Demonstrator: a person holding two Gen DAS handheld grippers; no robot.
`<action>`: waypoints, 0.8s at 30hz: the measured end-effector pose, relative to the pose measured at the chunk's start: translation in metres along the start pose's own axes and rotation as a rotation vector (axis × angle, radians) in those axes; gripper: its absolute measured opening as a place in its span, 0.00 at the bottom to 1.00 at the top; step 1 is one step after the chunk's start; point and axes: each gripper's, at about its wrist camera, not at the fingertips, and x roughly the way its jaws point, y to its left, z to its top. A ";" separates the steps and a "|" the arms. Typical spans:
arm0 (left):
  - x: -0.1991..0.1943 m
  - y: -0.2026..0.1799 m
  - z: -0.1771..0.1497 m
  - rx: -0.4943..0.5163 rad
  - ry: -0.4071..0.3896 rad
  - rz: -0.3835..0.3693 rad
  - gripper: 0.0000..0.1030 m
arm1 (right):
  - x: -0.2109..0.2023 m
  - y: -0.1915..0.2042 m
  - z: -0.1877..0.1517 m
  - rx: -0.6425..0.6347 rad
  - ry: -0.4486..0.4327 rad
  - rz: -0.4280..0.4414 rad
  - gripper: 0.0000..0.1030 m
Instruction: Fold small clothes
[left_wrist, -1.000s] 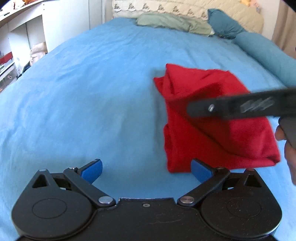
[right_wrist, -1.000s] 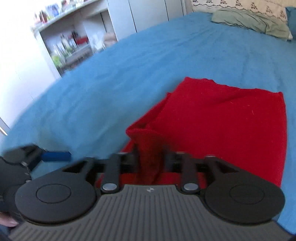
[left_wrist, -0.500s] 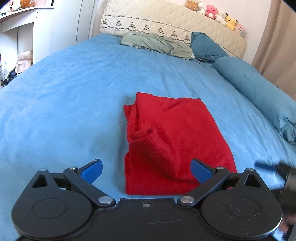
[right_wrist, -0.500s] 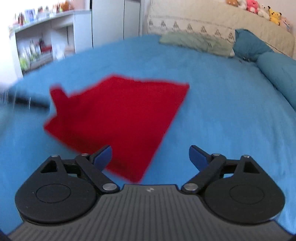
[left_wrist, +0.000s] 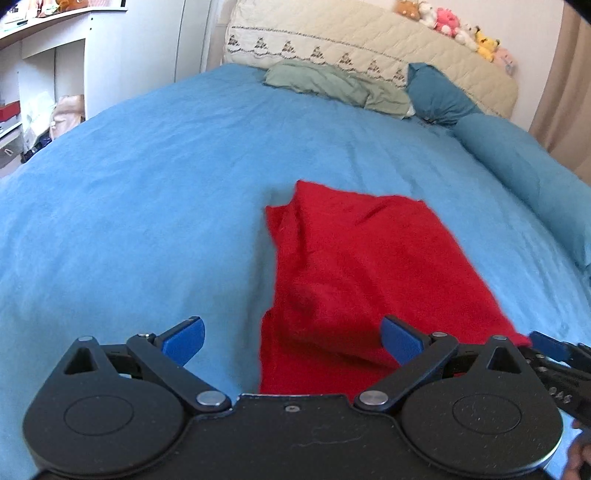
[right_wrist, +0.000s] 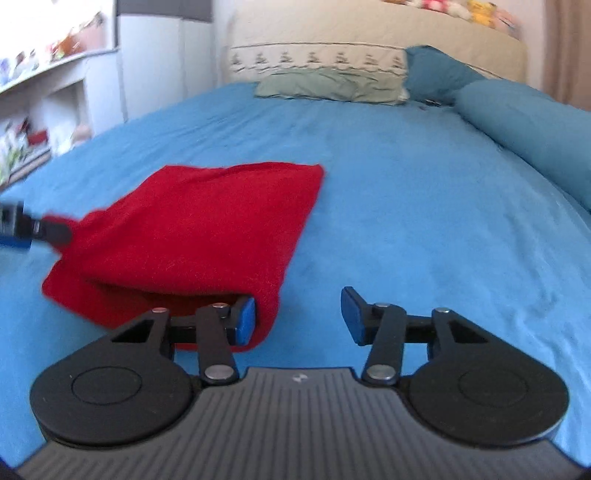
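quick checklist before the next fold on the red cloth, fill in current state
1. Left gripper open, nothing in it: ok.
2. Right gripper open, nothing clamped: ok.
3. Red cloth lying on the bed: ok.
4. Cloth edges lined up: not ok, its left side is bunched and the layers are offset.
5. Near right corner of the cloth reachable: ok, the right gripper's left finger is at it.
6. Contact at that corner: cannot tell.
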 end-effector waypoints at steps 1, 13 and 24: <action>0.004 0.001 -0.004 0.004 0.010 0.018 0.99 | 0.004 -0.003 -0.004 0.004 0.025 0.002 0.61; 0.017 0.014 -0.031 0.037 0.072 0.140 0.99 | 0.004 -0.009 -0.018 -0.057 0.067 0.024 0.62; -0.032 -0.012 0.002 0.101 -0.031 0.100 0.97 | -0.045 -0.049 0.031 -0.034 0.052 0.166 0.76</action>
